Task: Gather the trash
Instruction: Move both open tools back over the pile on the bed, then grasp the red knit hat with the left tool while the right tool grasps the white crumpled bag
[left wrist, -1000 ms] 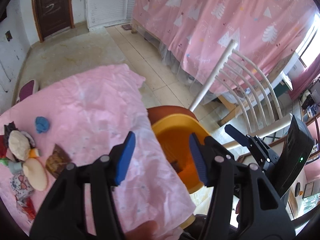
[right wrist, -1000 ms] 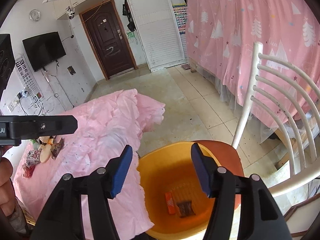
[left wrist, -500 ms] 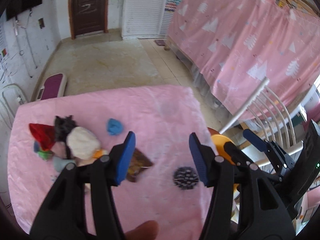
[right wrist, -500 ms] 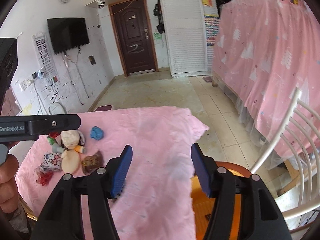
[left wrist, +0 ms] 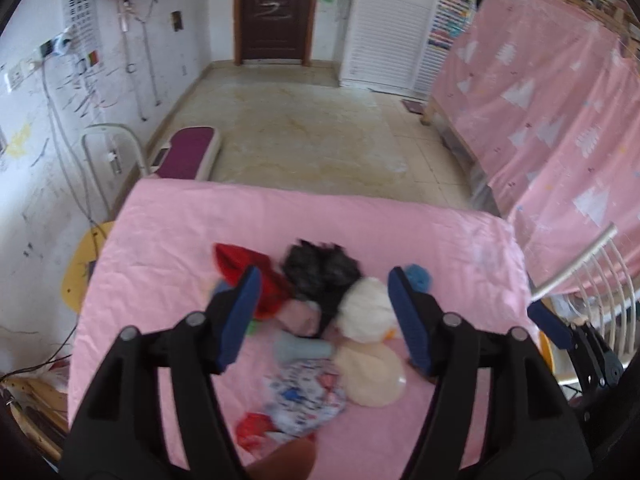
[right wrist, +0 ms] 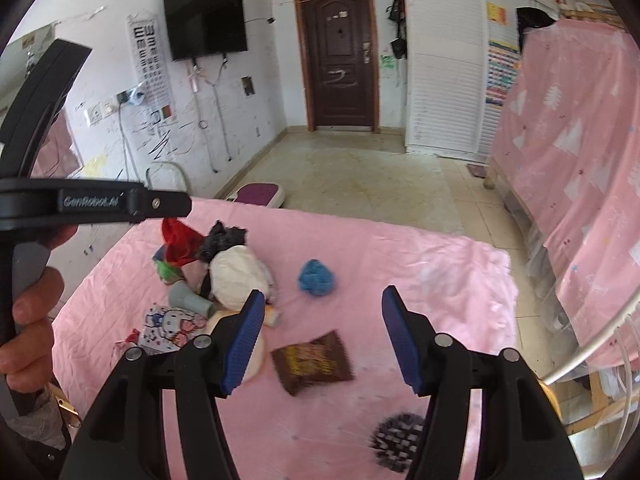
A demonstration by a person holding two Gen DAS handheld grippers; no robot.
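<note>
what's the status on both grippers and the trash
Left gripper open, jaws just widened, nothing between them. Right gripper open, empty, over brown wrapper. Trash pile on pink cloth. Nothing blocking.

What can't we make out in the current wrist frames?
- Orange bin: right wrist view, only a sliver shows behind the right gripper; contents hidden.
- Brown wrapper: print motion-blurred.
- Black-and-white ball: partly behind the gripper body.
- Pile: left wrist view, blurred, partly covered by the left gripper.
</note>
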